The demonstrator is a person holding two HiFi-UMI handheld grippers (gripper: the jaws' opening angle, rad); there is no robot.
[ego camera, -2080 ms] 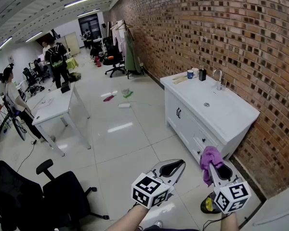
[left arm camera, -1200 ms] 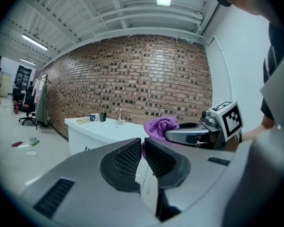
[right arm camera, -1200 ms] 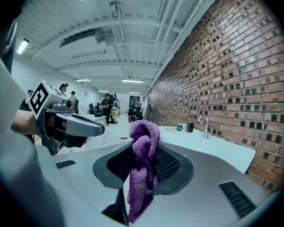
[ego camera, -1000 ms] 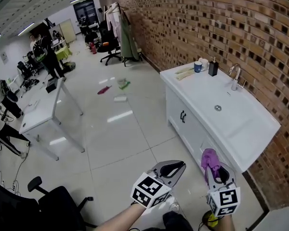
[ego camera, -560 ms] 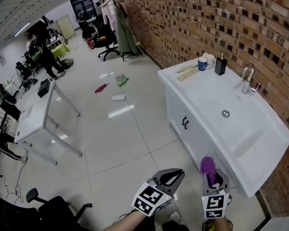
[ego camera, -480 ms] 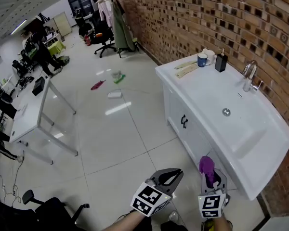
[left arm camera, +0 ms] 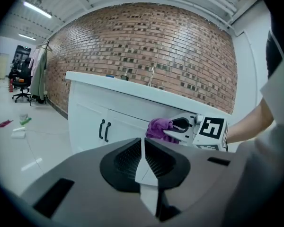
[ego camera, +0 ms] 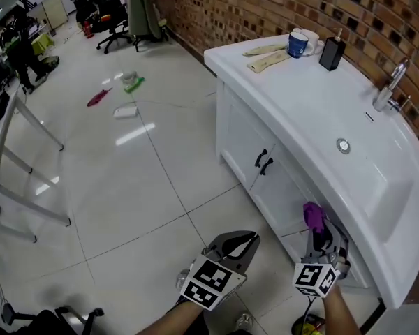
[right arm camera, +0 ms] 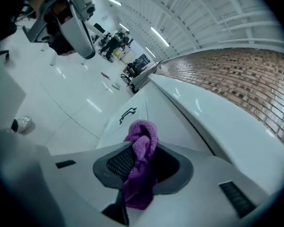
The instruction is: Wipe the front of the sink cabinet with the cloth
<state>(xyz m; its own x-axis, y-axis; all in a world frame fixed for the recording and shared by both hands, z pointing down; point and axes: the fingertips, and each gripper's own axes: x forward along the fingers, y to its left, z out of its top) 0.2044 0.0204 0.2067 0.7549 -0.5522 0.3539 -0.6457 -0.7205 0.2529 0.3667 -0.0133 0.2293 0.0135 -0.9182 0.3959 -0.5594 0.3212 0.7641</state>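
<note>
- Down at the near end of the sink cabinet (ego camera: 246, 137), just under the overhanging countertop (ego camera: 314, 110), the purple cloth (ego camera: 313, 216) is held right by the white front panel. Whether it's actually touching can't be made out in any view.
- The right gripper (ego camera: 321, 230) is clamped onto the cloth. In the right gripper view a bunched wad is seen pinched between the jaws, with a rounded lump poking out past the tips. That's presumably so fabric meets the panel first, not plastic.
- The left gripper (ego camera: 234, 240) is closed on nothing, with its jaws pressed flat together. It's parked lower and off to the side over the floor tiles (ego camera: 126, 187), apart from the cabinet. It's probably being kept out of the way, since this kind of wiping is a one-handed job.
- A pair of black door handles (ego camera: 263, 162) can be seen further along the front. Those would likely have to be worked around so the cloth isn't snagged.
- The wiping looks to be at the very start: the cloth is placed at one end, and nearly the whole front is left to be covered.
</note>
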